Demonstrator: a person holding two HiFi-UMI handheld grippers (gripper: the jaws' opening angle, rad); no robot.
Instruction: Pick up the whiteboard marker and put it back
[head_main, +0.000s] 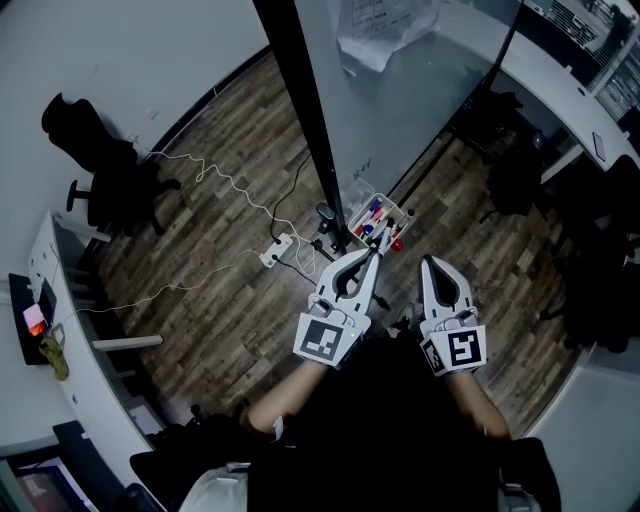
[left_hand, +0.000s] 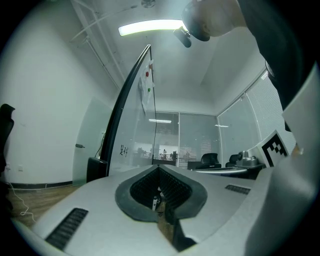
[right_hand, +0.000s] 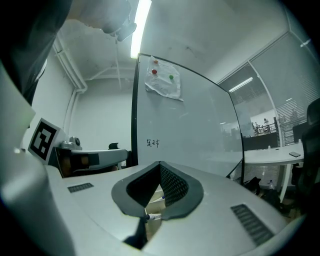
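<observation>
The left gripper (head_main: 372, 256) has its jaws pressed together at the tips and pinches nothing. In its own view the tips meet (left_hand: 159, 167), and only the hollow between the pads stays open. The right gripper (head_main: 428, 262) is closed tight and empty too, with its tips joined (right_hand: 160, 164). The two are held side by side and apart, both aimed at the foot of the whiteboard (head_main: 400, 90).

The board's black frame post (head_main: 300, 110) rises just left of a white tray (head_main: 386, 200), close ahead of the left gripper's tips. To the left of the post the wood floor (head_main: 220, 240) lies wide open, though white cables and a power strip (head_main: 277, 250) cross it. Beyond them stand a black office chair (head_main: 105, 165) and a curved white desk (head_main: 75, 350). On the right, dark chairs (head_main: 515, 170) and another desk edge (head_main: 560, 110) close in. Only a short strip of floor separates the gripper tips from the tray.

The whiteboard markers (head_main: 376, 222) lie in the tray, just ahead of the grippers and touched by neither; blue and red caps show among them. Through the gap under the right gripper's pads, one marker (right_hand: 150, 217) lies crosswise, its dark cap at the view's left and its white barrel running to the right. In the head view the other markers are too small to tell which way their long axes run.
</observation>
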